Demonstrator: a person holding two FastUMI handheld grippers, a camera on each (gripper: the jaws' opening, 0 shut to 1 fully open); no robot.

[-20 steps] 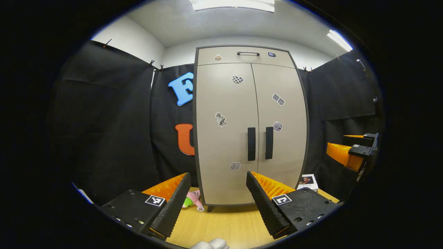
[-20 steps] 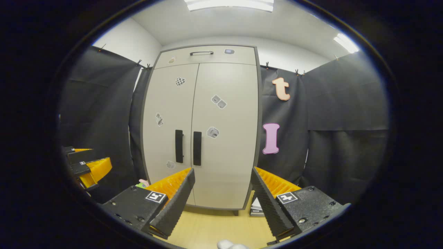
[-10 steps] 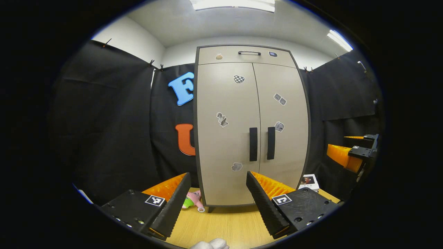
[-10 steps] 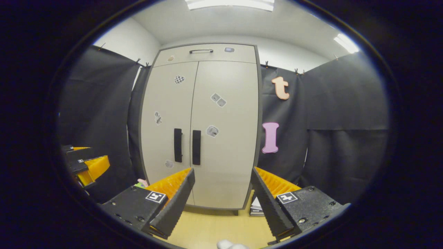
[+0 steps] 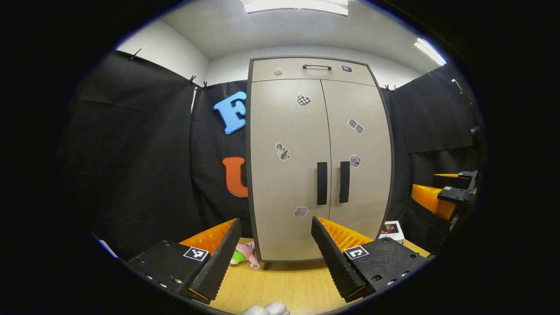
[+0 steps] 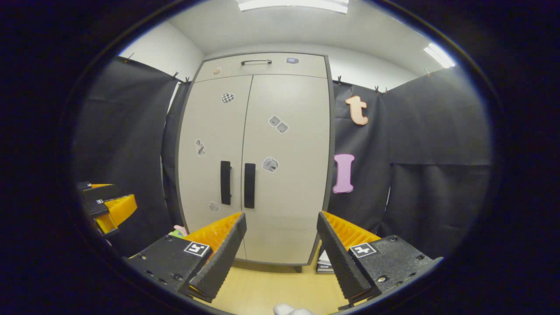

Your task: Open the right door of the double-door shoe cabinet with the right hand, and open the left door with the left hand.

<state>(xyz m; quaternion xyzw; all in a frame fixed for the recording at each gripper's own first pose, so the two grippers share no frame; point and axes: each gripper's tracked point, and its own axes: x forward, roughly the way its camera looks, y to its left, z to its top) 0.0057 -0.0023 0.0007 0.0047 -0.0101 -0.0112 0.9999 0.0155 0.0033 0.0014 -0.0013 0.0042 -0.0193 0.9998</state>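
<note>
Shoe cabinet (image 5: 319, 166) stands shut on the wooden floor against the black cloth wall, its right door handle (image 6: 249, 185) and left door handle (image 5: 322, 183) side by side at the centre seam. Right gripper (image 6: 280, 245) and left gripper (image 5: 273, 249) both hang well short of it, fingers spread and empty. With handles that near each other, a finger could catch the wrong one.

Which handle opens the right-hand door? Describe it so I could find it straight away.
Find the tall beige shoe cabinet against the black cloth. Two dark vertical handles sit side by side along its centre seam; the right door handle is the one beside the small grey sticker.
</note>
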